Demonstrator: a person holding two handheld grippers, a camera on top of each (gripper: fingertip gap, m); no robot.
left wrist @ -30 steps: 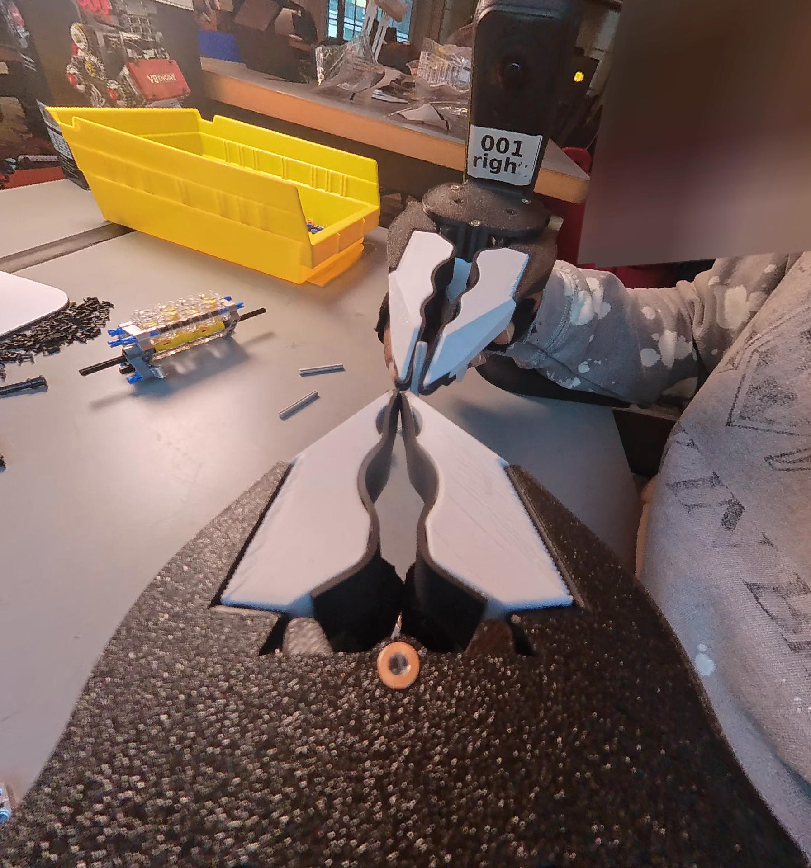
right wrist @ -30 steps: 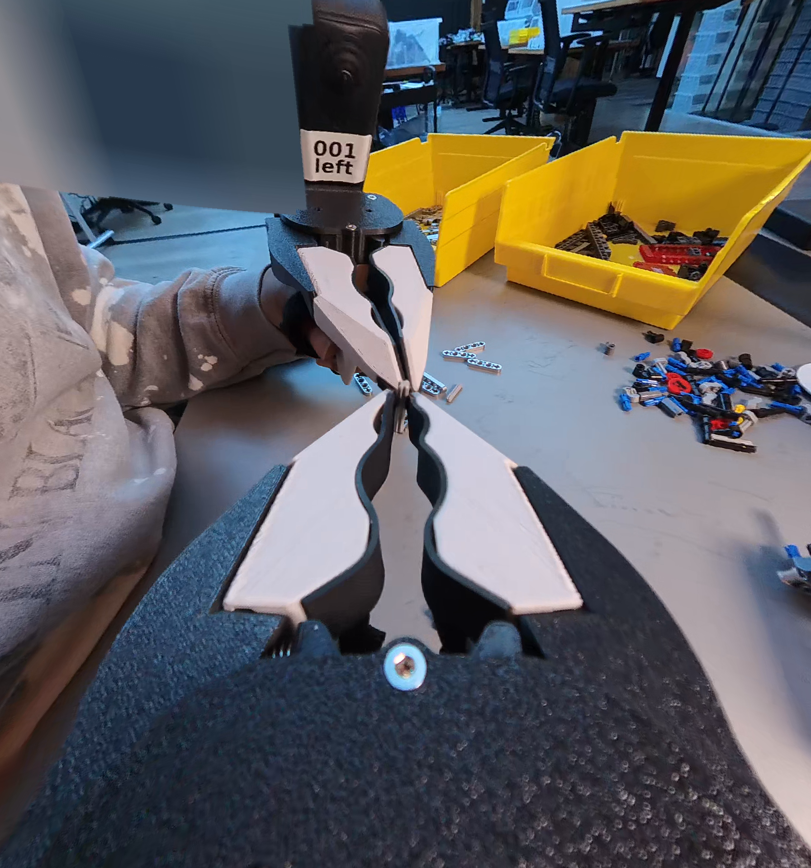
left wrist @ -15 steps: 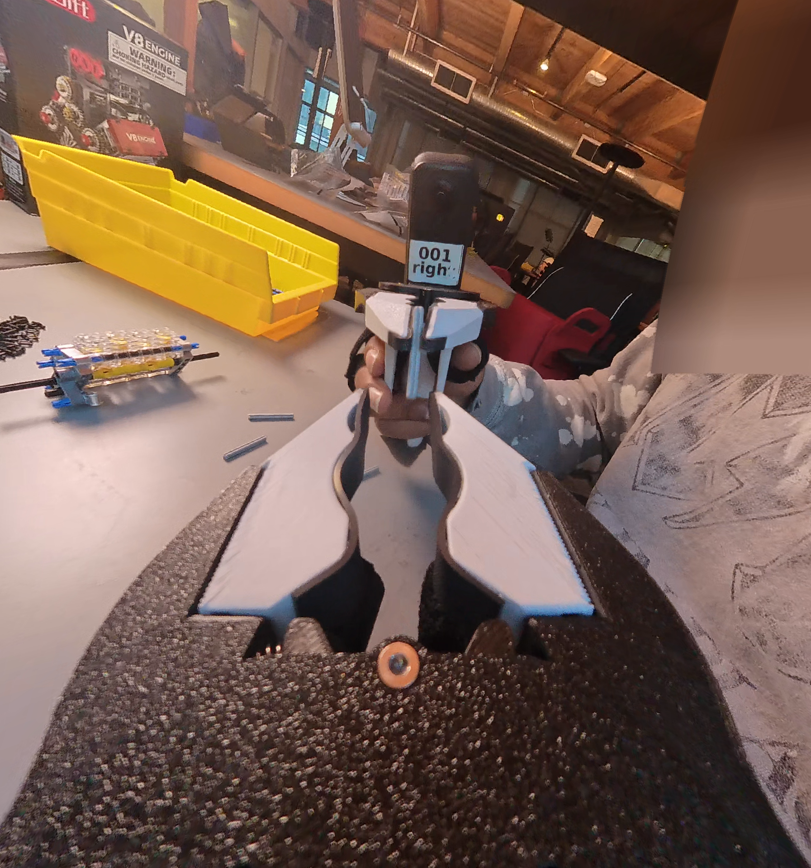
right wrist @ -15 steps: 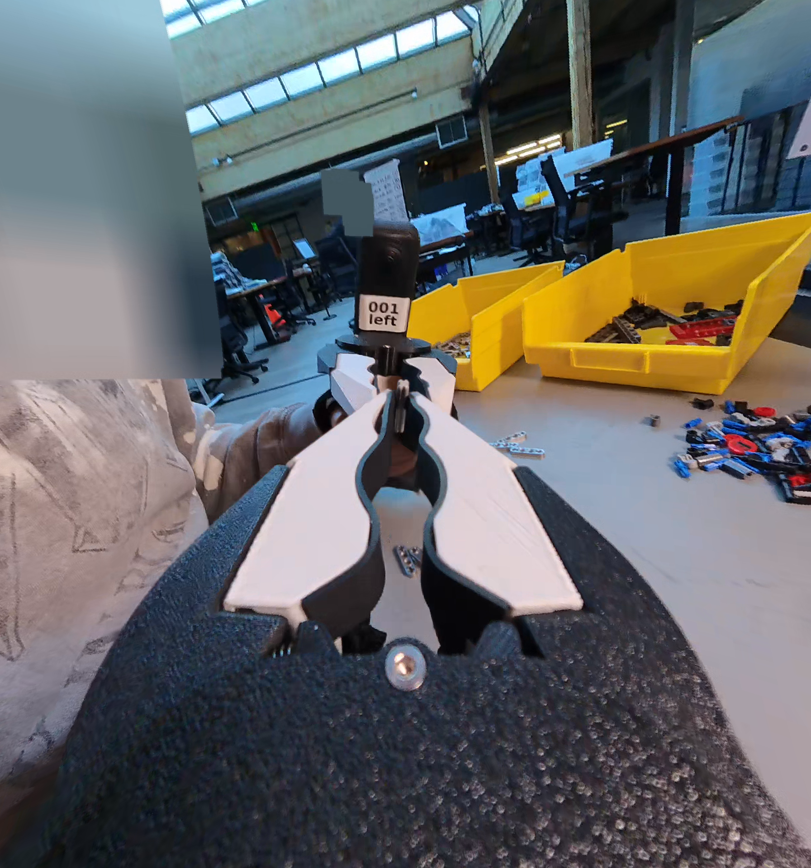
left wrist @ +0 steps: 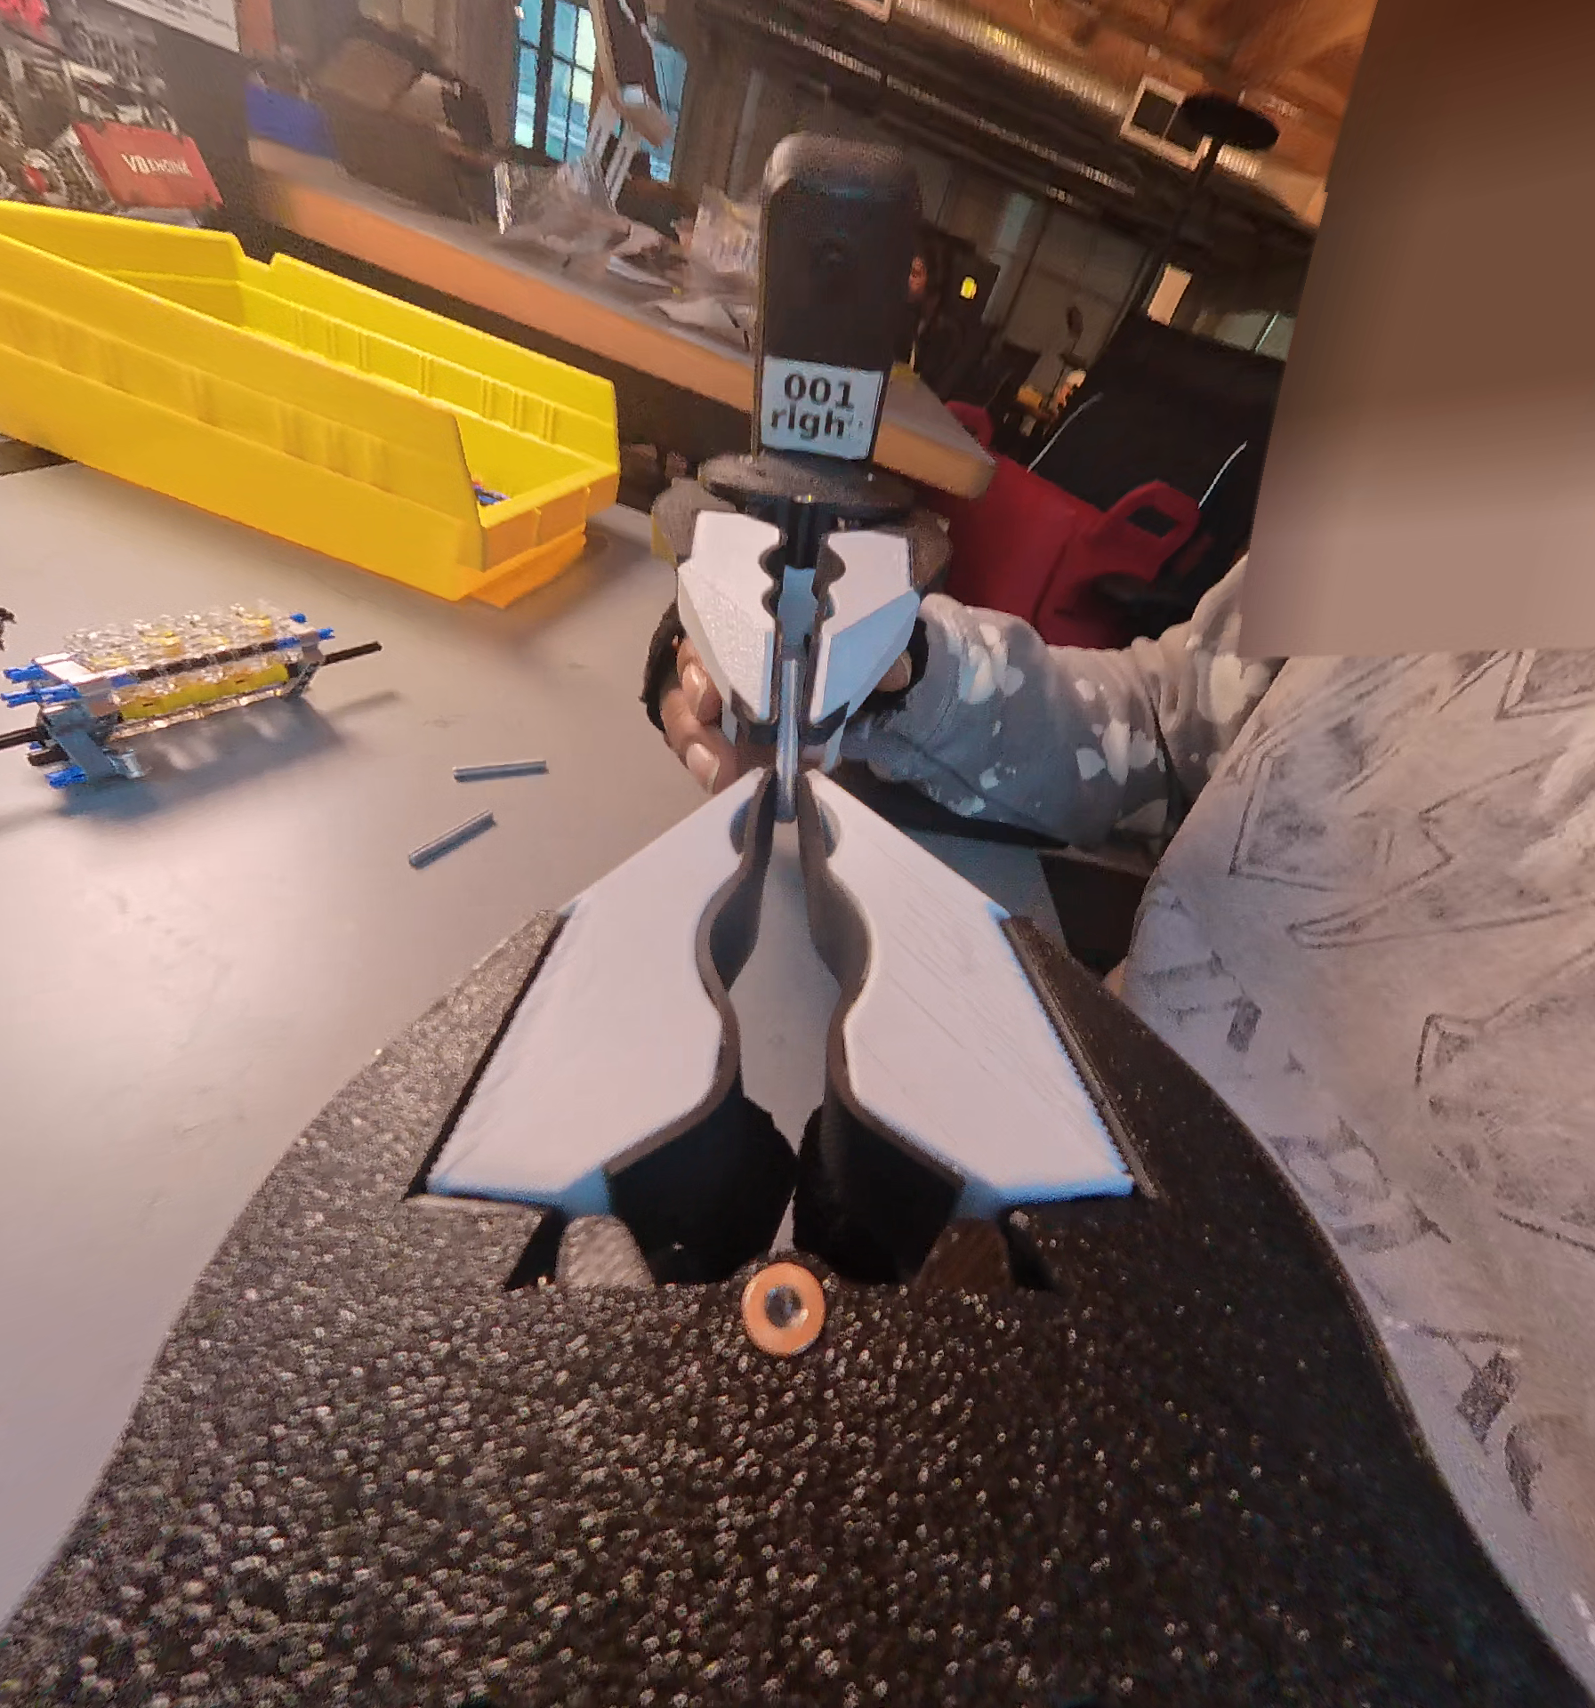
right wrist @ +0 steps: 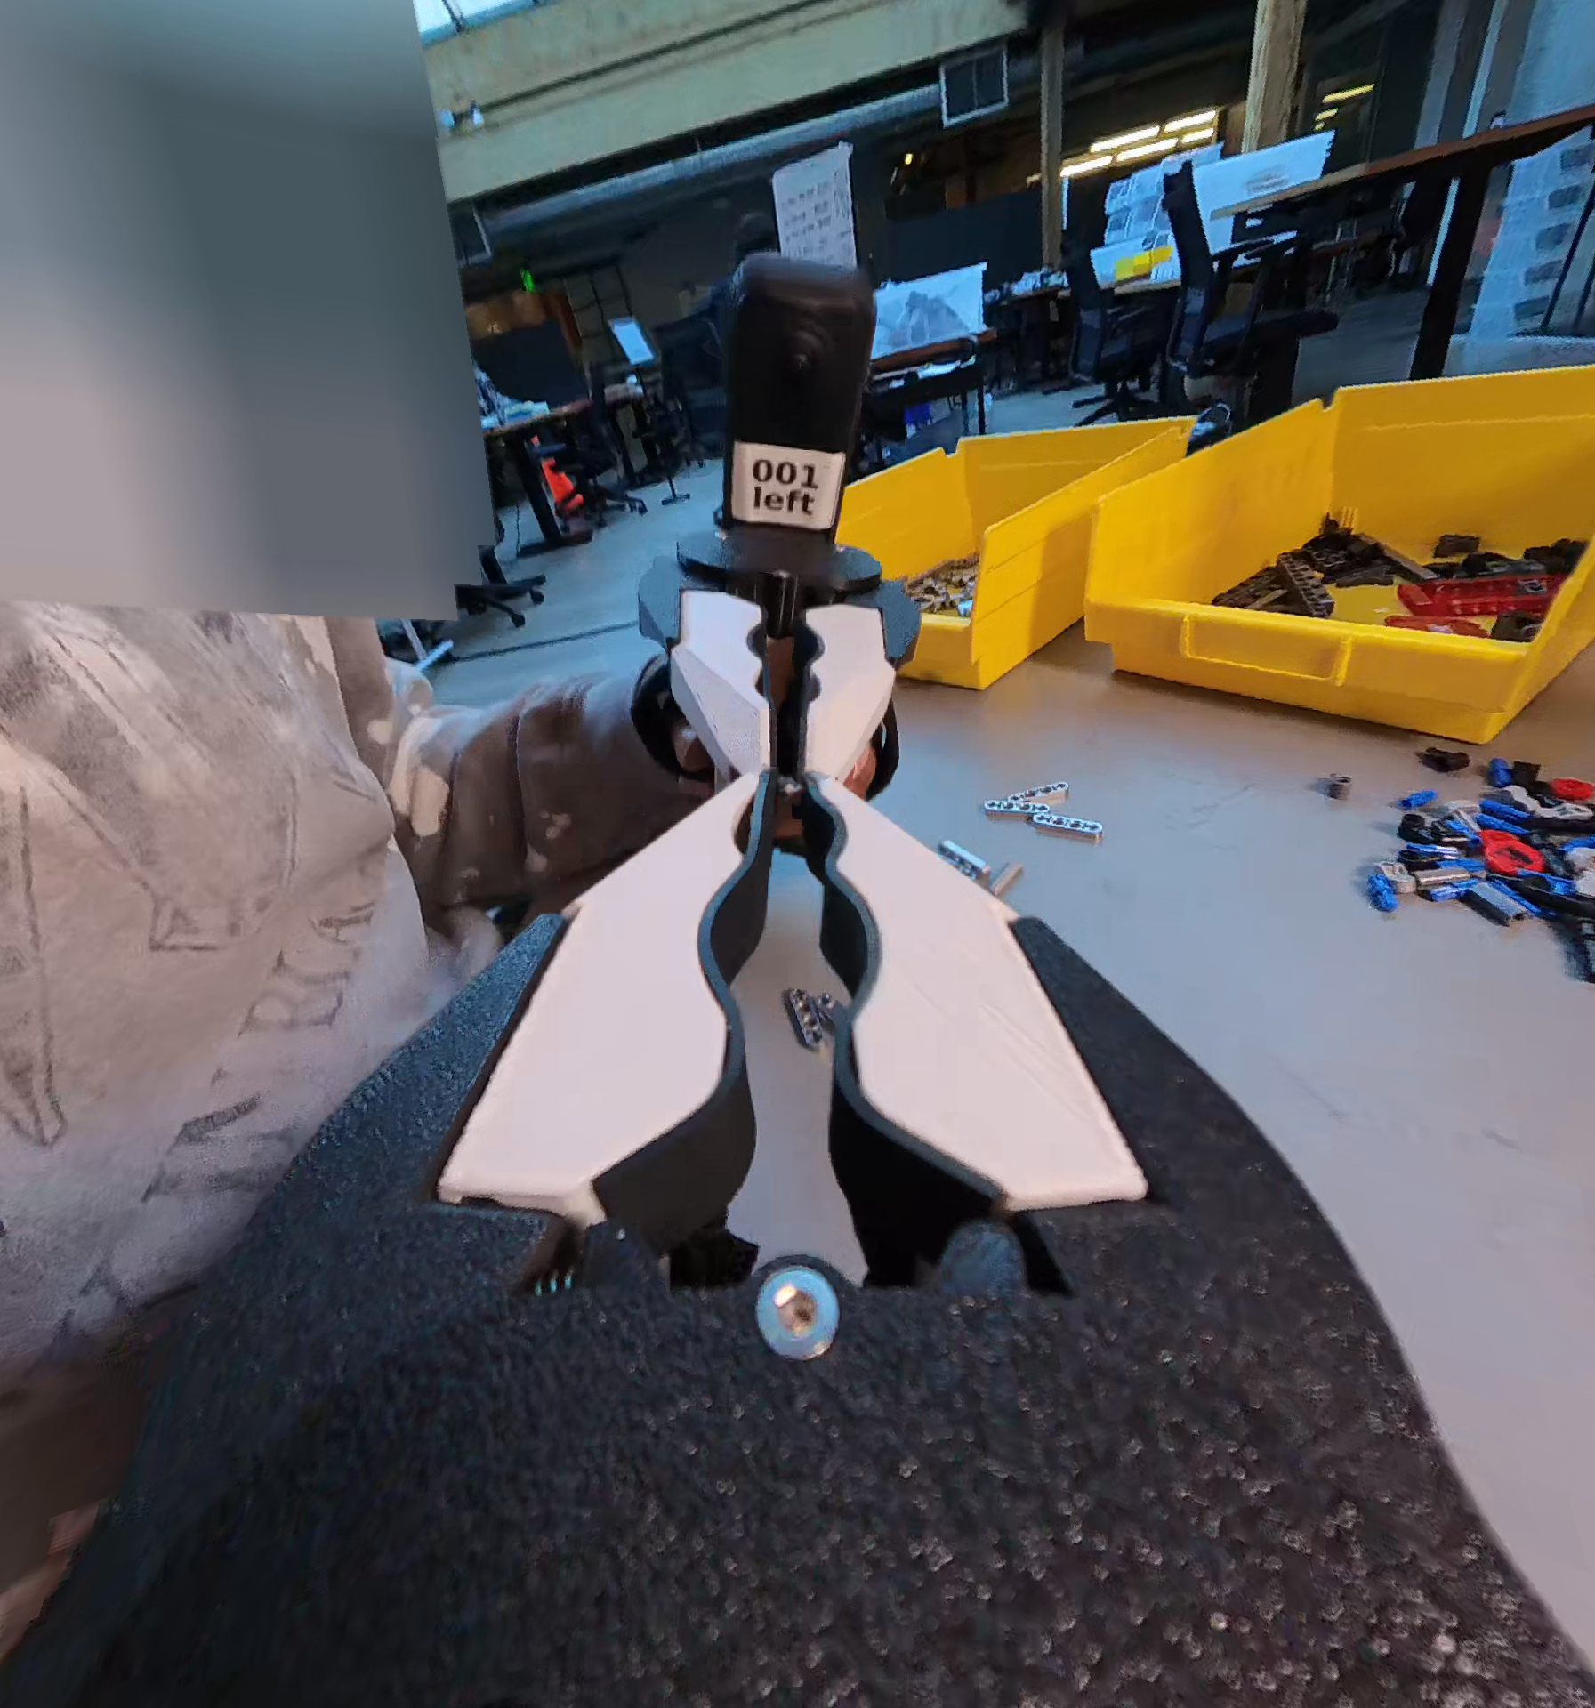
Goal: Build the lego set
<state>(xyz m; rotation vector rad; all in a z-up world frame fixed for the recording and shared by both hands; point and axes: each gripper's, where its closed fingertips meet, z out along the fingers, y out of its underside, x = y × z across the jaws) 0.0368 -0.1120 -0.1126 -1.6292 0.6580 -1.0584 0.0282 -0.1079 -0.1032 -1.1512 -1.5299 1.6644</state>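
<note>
The right gripper (right wrist: 786, 786) pointed tip to tip at the left gripper (right wrist: 786, 760), both held above the grey table (right wrist: 1237, 1017). Its jaws were nearly closed on a small dark part (right wrist: 788, 786) at the tips; whether the left one also gripped it could not be told. A grey beam (right wrist: 810, 1015) lay on the table below. Other beams (right wrist: 1038, 811) lay to the right, near a heap of blue, black and red parts (right wrist: 1533, 860). Behind stood two yellow bins (right wrist: 1348, 591) holding dark pieces.
</note>
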